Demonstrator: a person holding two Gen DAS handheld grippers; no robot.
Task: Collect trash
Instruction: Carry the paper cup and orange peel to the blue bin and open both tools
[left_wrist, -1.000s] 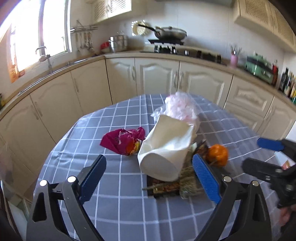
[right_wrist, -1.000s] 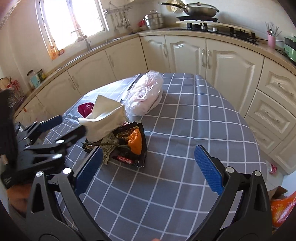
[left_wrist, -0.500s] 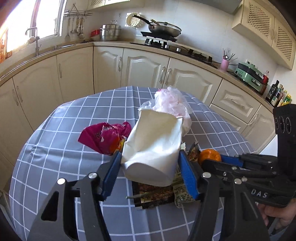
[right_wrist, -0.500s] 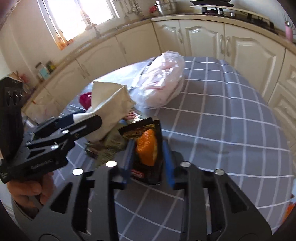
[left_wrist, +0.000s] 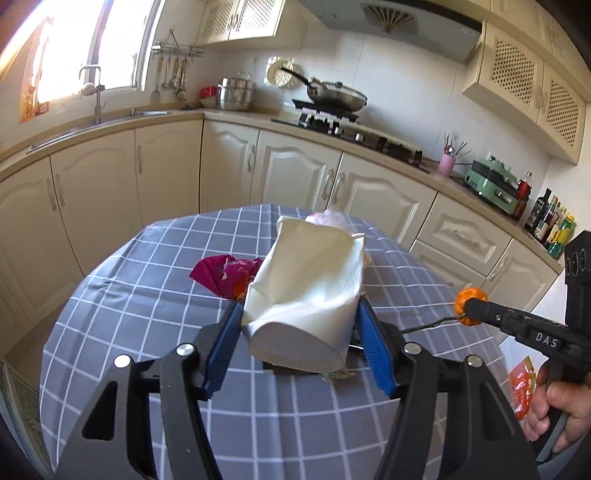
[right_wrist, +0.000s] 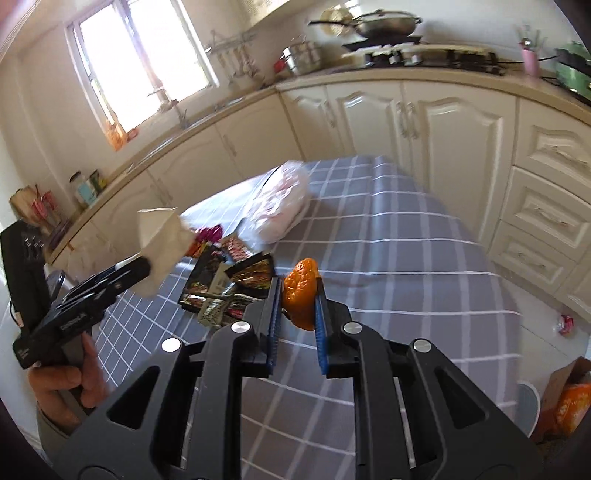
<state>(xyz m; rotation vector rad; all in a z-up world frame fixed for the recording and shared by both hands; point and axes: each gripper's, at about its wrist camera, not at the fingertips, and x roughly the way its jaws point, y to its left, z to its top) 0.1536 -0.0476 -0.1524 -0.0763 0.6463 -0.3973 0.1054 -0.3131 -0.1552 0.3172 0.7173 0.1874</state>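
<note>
— Look at the right gripper (right_wrist: 295, 306): its blue pads are pinched on that orange peel (right_wrist: 301, 297), which is lifted clear of the table (right_wrist: 388, 258).

— And the left gripper (left_wrist: 301, 343)?

— Clamped on the crushed white paper cup (left_wrist: 306, 295), one pad on each side near the base. From the right wrist view the cup hangs in the air, off the cloth.

— So both hands are full. What's still lying there?

— The dark snack wrappers (right_wrist: 229, 280) with some sticks, just beside where the peel was, a crumpled magenta wrapper (left_wrist: 225, 275) behind the cup, and the pale pink plastic bag (right_wrist: 279, 206) farther back.

— Where does it all go?

— I can't see a bin. There's something orange on the floor to the right, past the table edge, but I couldn't say what it is.

— What worries you?

— The peel. It's soft and irregular, gripped only across its middle, so a quick swing could let it twist out and drop on the floor. There seems to be a thin stalk trailing from it, which might snag the wrappers and drag them along. The cup is already dented; squeeze harder and it folds flat and could slip.
</note>
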